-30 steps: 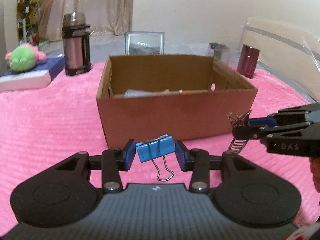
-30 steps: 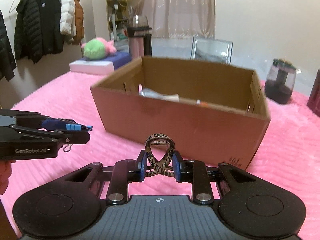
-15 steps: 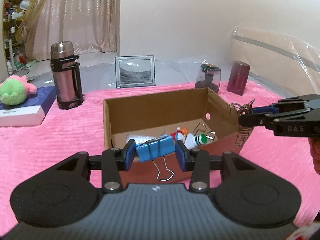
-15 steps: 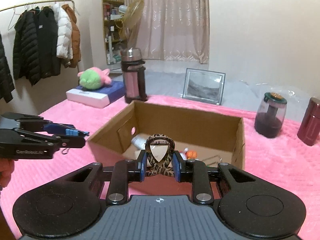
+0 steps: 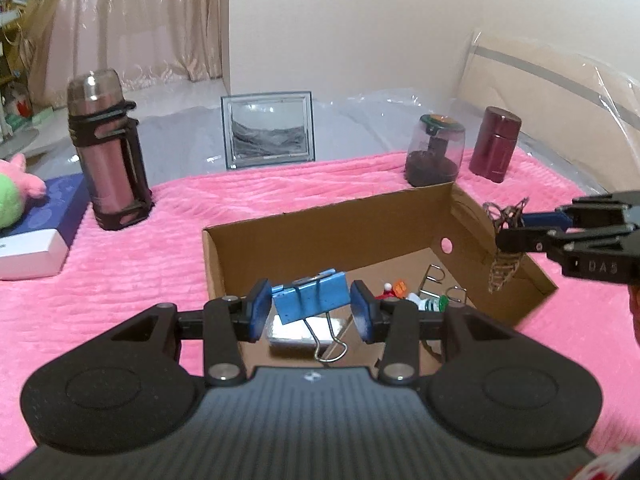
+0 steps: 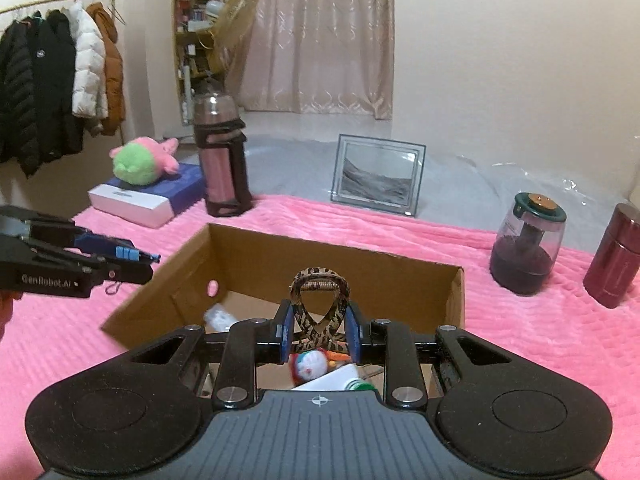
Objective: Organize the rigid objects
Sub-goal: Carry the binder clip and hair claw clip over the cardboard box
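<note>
Both grippers now above the cardboard box (image 5: 320, 216), left gripper (image 5: 308, 306) clamping blue binder clip (image 5: 310, 296), right gripper (image 6: 318, 322) clamping leopard-print hair claw (image 6: 320, 300).

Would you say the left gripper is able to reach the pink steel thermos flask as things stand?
Probably not yet: the left gripper is shut on the blue binder clip above the open cardboard box. The pink steel thermos flask stands unobstructed on the pink blanket.

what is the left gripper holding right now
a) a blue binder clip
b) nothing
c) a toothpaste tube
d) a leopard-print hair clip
a: the blue binder clip sits between the fingers of the left gripper above the cardboard box.
</note>
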`<state>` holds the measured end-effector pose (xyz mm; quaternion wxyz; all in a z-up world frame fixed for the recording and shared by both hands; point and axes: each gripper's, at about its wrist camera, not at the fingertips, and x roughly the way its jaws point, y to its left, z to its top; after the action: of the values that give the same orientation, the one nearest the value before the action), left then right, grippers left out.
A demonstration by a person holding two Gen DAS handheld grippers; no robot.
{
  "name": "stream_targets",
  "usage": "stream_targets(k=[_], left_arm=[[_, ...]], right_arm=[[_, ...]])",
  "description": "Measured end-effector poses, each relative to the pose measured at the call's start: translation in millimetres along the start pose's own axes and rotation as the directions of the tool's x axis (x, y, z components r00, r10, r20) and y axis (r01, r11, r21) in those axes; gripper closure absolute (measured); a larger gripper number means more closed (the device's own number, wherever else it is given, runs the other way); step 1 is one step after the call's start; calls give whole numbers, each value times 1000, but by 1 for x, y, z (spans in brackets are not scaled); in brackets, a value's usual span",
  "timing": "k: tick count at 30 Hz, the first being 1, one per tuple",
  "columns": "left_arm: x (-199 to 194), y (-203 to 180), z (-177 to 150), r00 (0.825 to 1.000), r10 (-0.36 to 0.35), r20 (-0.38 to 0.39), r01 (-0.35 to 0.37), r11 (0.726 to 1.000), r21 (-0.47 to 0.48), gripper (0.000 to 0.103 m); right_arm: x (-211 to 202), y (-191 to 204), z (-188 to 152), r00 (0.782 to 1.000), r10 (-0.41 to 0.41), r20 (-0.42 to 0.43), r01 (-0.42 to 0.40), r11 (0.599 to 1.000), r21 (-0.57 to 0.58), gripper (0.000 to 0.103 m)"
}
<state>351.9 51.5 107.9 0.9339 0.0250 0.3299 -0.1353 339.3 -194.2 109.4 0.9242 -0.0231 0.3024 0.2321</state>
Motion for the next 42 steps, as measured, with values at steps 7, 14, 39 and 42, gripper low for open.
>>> stream_targets(k=[7, 14, 39, 42], left_arm=[[55, 0, 13, 998, -13, -67, 14, 1000, 20, 66], [103, -10, 25, 992, -9, -128, 18, 997, 72, 65], [194, -23, 24, 945, 45, -323, 6, 988, 157, 65], [200, -22, 23, 939, 49, -340, 6, 987, 159, 65]], right_arm=[[38, -19, 1, 999, -21, -49, 24, 999, 45, 80], [75, -36, 4, 992, -35, -118, 44, 996, 75, 80], [160, -59, 15, 934, -64, -353, 89, 995, 55, 80], [165, -58, 15, 928, -60, -368, 83, 995, 48, 80]])
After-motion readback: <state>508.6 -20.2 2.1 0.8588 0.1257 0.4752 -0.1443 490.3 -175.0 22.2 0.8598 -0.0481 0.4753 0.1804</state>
